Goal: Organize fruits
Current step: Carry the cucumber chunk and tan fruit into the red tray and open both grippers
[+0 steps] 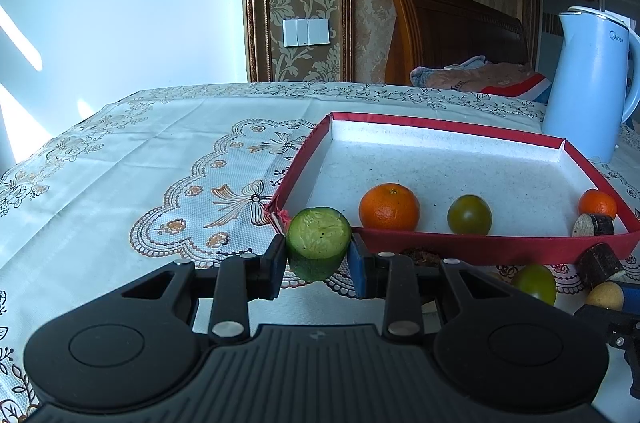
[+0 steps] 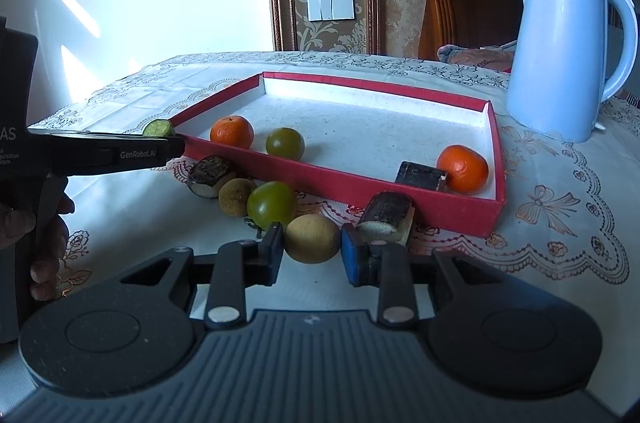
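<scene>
Cucumber piece sits clamped between left tool pads — seemingly above the tablecloth.

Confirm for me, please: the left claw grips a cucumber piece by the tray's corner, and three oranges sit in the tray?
Not quite: two oranges sit in the red tray, as the right wrist view shows. The left claw does grip the cucumber piece by the corner.

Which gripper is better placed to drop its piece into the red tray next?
Left. The left gripper holds the green cucumber chunk at the red tray's corner; the right gripper sits lower, farther back.
</scene>
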The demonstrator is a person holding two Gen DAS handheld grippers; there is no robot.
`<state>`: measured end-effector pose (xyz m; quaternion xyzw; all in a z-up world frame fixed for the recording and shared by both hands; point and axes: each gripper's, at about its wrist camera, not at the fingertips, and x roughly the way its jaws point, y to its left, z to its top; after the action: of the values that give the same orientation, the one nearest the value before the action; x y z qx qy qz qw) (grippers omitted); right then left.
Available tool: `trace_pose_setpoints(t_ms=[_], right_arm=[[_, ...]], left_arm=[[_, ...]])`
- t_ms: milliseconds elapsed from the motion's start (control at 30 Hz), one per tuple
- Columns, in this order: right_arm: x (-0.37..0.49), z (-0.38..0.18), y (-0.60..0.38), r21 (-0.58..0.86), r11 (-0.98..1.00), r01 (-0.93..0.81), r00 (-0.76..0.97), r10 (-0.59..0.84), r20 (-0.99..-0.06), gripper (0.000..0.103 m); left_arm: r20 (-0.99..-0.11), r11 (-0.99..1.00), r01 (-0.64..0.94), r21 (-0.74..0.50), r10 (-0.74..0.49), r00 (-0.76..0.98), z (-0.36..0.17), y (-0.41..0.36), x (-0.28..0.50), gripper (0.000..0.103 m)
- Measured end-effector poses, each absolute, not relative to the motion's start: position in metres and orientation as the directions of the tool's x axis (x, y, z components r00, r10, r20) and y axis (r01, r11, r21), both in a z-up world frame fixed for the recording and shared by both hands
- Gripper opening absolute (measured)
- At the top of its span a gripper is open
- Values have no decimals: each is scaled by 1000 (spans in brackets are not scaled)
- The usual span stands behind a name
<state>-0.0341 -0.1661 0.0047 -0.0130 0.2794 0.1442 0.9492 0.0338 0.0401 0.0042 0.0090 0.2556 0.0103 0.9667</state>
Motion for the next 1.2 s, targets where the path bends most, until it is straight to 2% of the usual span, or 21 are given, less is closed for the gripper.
trace_pose_setpoints(t_ms=[300,600,867,1033,1200], right_arm=[[-32,7,-163,47,957,-285,804,265,-532,29],[-29,29,-167,31,957,-288,831,266,-489,29],[-3,52,-173,-1,965,-262,859,233,-455,29],[31,51,-181,11,975,-220,851,197,-488,29],[57,37,-191,25,983,-183,831,168,-530,29]], left_arm=[[-483,1000,-17,13,21,876,12,41,34,32],[-397,999,-2,42,18,918,42,32,39,32],[-434,999,-36,32,46,900,38,38,74,32],[-481,999,-45,23,50,875,30,43,93,32],[-473,999,43,17,-30,881,31,32,90,32]])
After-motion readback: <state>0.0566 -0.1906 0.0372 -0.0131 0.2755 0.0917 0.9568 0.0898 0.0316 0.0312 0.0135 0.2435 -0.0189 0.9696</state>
